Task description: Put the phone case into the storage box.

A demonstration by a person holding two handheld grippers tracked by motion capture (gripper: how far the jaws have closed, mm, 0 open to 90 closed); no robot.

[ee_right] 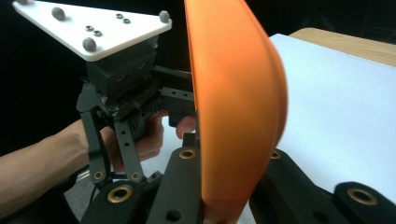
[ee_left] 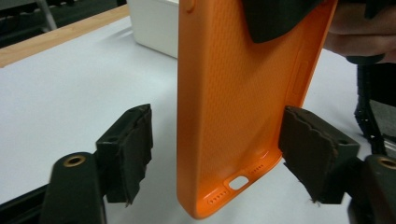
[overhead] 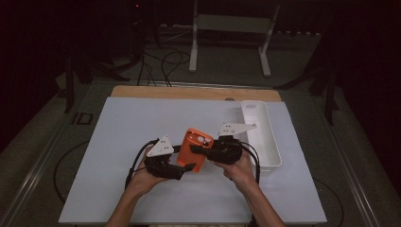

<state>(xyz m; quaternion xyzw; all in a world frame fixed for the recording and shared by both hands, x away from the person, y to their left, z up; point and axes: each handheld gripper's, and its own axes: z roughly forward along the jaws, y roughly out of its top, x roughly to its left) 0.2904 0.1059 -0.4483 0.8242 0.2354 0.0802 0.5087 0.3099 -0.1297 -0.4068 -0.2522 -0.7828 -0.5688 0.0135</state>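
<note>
An orange phone case [overhead: 193,150] is held above the white table mat, near its middle. My right gripper [overhead: 197,149] comes in from the right and is shut on the case's upper part; in the right gripper view its jaws [ee_right: 231,156] clamp both sides of the curved orange shell [ee_right: 238,93]. My left gripper [overhead: 188,167] sits at the case's lower end and is open. In the left gripper view the case [ee_left: 233,107] stands upright between the two pads [ee_left: 133,149], its inside and port cutouts showing, with a clear gap to the left pad and the right pad close to its edge.
A long white tray [overhead: 272,142] lies along the mat's right side, just behind the right hand. The table's wooden edge [overhead: 189,92] runs along the back. Cables trail from both grippers toward the front, and a metal stand is on the floor beyond.
</note>
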